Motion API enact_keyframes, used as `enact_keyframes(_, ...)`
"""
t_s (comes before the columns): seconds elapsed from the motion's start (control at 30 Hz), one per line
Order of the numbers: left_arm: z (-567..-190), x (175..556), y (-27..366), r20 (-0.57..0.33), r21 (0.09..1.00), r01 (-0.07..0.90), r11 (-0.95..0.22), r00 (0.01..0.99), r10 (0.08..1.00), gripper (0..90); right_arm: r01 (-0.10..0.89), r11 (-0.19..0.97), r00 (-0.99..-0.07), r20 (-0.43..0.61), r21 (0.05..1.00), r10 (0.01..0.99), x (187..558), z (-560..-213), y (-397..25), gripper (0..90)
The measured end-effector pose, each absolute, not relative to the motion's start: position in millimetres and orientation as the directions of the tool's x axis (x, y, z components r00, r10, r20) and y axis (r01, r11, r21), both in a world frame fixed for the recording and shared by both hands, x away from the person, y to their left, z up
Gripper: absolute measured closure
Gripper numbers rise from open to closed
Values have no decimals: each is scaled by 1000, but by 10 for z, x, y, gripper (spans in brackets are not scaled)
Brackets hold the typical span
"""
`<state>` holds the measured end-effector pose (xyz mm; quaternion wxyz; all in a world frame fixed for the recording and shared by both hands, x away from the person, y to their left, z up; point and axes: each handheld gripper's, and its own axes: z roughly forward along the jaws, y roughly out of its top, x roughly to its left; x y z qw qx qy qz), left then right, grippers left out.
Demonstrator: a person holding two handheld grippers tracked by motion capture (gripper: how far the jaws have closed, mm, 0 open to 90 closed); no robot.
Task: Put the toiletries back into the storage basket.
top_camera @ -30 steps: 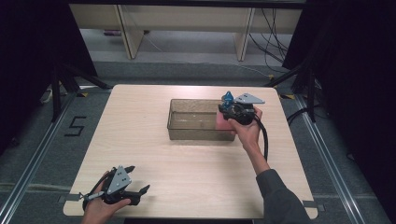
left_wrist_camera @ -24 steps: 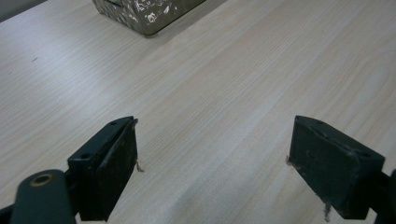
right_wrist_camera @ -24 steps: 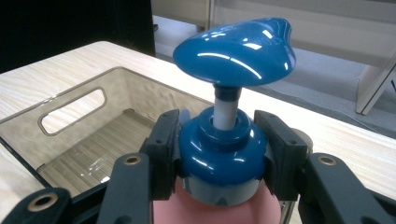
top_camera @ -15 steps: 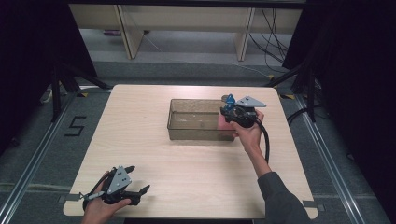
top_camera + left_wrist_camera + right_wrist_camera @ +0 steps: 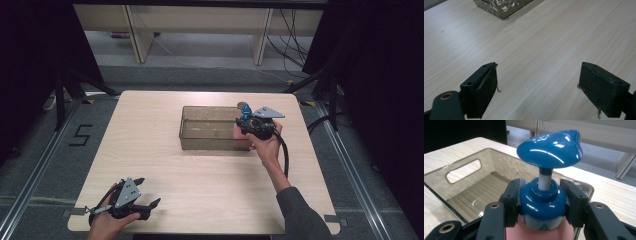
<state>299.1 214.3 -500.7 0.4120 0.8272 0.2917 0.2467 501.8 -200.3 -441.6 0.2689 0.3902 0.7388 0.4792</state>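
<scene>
High view — right tool at the right end of a clear bin, far-centre on the wooden counter, pinching a pump bottle. Blue pump head up top, pink body showing just below the tool, right at the bin's right wall; cannot tell from here whether inside or just outside the rim. Right hand wrapped around the tool body, black cable trailing back along the forearm. Left tool at the near-left corner of the counter, well apart from the bin, spread, nothing between the jaws, held low by the left hand.

Left gripper view — left tool spread wide over bare counter, jaws apart and empty. Corner of the bin at the far edge of the view.

Right gripper view — right tool pressed onto the pump bottle's blue collar, one jaw each side, touching. Pump head upright above the collar, pink body below. Bin open just behind and left of the bottle — handle slot in its far-left wall, inside bare.
</scene>
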Motion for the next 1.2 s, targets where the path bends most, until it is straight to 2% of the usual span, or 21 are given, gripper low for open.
enact_keyframes(0.23,-5004,2987,2141,165,827,279,-488,710,685,149,293,244,-547,-47,924,836,5014,-4456,-2010,537)
enact_keyframes(0.43,-5002,2985,2144,171,822,280,-496,709,684,149,314,226,-553,-16,922,833,5002,-4465,-1999,532)
enact_keyframes(0.5,-5003,2984,2143,170,822,281,-495,709,684,149,313,207,-537,-7,927,843,4979,-4454,-2005,492)
enact_keyframes(0.53,-5004,2984,2143,169,822,282,-494,708,685,150,306,153,-526,34,940,850,4954,-4415,-2024,418)
enact_keyframes(0.57,-5004,2988,2142,169,825,277,-492,710,684,149,298,153,-524,28,942,851,4946,-4389,-2044,379)
enact_keyframes(0.6,-5002,2989,2143,172,825,275,-494,711,682,149,330,128,-518,66,935,853,4922,-4364,-2045,347)
enact_keyframes(0.67,-5003,2983,2134,160,834,275,-479,709,687,149,325,137,-511,52,936,858,4910,-4338,-2080,332)
enact_keyframes(0.87,-4992,2985,2156,178,822,270,-501,714,677,149,345,88,-513,109,934,852,4801,-4325,-2149,297)
enact_keyframes(1.07,-4999,2984,2144,163,832,274,-483,711,684,149,326,104,-517,86,940,852,4790,-4312,-2172,285)
enact_keyframes(1.17,-5003,2986,2142,168,835,269,-480,706,688,149,346,80,-513,117,935,850,4754,-4304,-2155,277)
enact_keyframes(1.2,-5003,2985,2141,167,835,269,-480,706,688,149,334,102,-518,92,937,851,4750,-4300,-2165,269)
